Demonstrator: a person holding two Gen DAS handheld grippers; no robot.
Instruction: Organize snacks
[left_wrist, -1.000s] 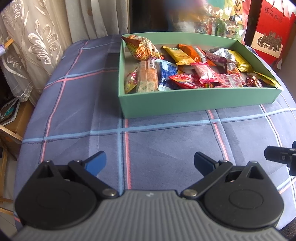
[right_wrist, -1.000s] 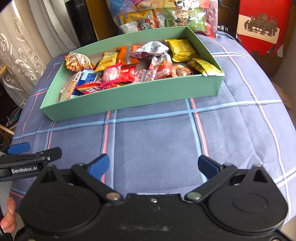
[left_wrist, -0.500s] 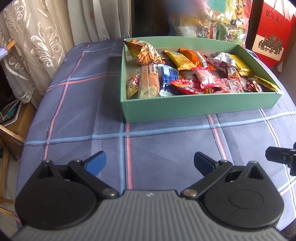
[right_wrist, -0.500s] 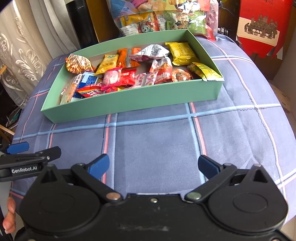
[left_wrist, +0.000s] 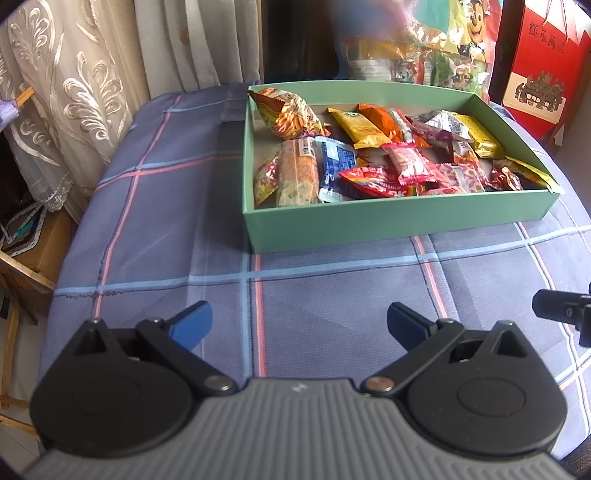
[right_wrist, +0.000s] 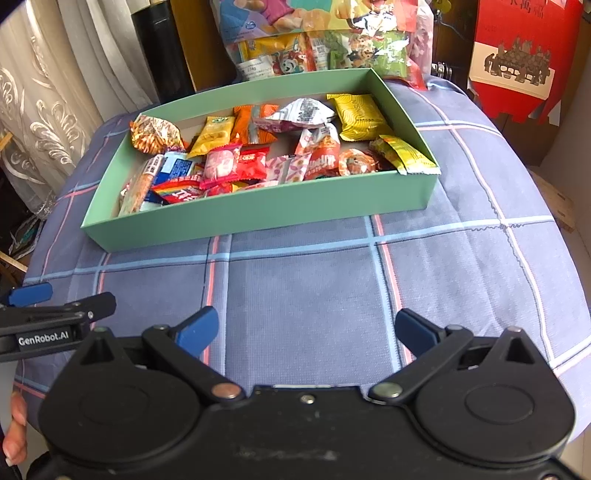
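A shallow green box (left_wrist: 399, 218) (right_wrist: 258, 218) sits on a blue plaid cloth and holds several wrapped snacks, among them an orange crinkled bag (left_wrist: 288, 114) (right_wrist: 155, 134) at its far left and a yellow packet (right_wrist: 358, 116) at its far right. My left gripper (left_wrist: 299, 325) hovers open over bare cloth in front of the box, nothing between its blue-tipped fingers. My right gripper (right_wrist: 306, 330) is open too, empty, at a similar distance from the box. The left gripper's side (right_wrist: 55, 319) shows at the left edge of the right wrist view.
A big bag of packaged snacks (right_wrist: 317, 40) stands behind the box. A red carton (left_wrist: 539, 62) (right_wrist: 524, 55) stands at the far right. Lace curtains (left_wrist: 74, 92) hang on the left, beyond the table edge. A hand (right_wrist: 14, 428) shows at the lower left.
Both grippers have drawn back and risen slightly, so the box sits farther off and lower in each view. Both stay open and empty.
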